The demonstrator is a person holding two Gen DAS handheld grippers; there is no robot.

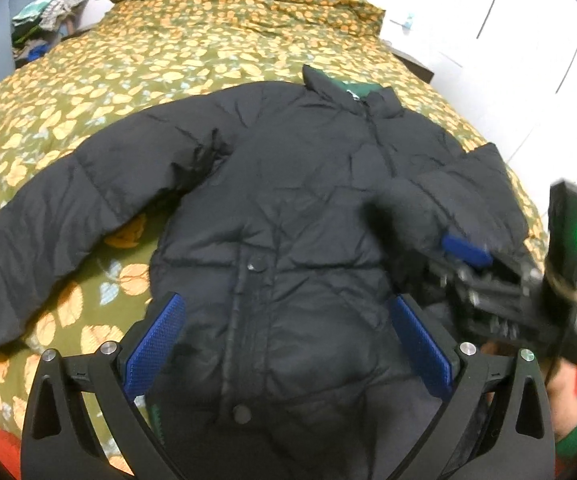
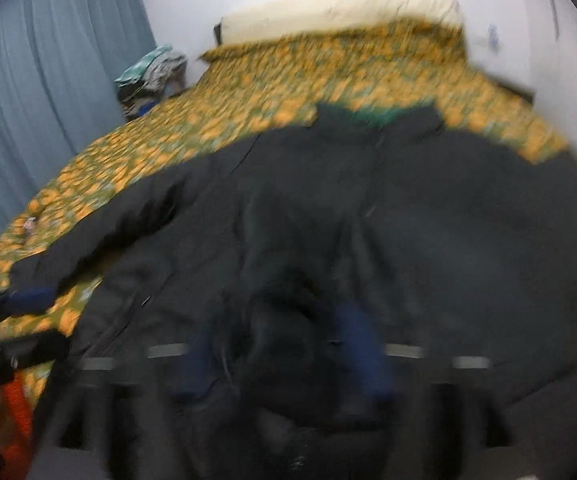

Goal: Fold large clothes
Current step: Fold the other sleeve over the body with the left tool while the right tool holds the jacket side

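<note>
From your left wrist camera, one black puffer jacket [image 1: 288, 208] lies face up on the leaf-print bedspread [image 1: 192, 40], collar away from you, hem toward you, so its long axis runs straight along your line of sight. Your left gripper [image 1: 288, 344] hangs above the hem with both blue pads spread wide and nothing between them but air over the front placket. I count two sleeves: one [image 1: 60, 216] stretched flat out to the left, well clear of the body; the other [image 1: 456, 208] is doubled inward over the chest on the right. Your right gripper [image 1: 476, 264] sits at that folded sleeve, one blue pad showing beside the cuff. From here I cannot tell whether the cloth is pinched. The left hand is the nearer one to the outstretched sleeve, which I judge is the next fold.

Over to your right wrist camera, and it is heavily smeared. The same single jacket [image 2: 328, 220] fills the lower frame, collar again at the far end. The two blue fingers [image 2: 358, 344] stand wide apart, dark sleeve fabric bunched between them, and I see no pad pressing it. The left gripper [image 2: 28, 300] peeks in at the left edge. One pile of clothes [image 2: 152, 76] sits beyond the bed, beside one grey curtain [image 2: 48, 80].
</note>
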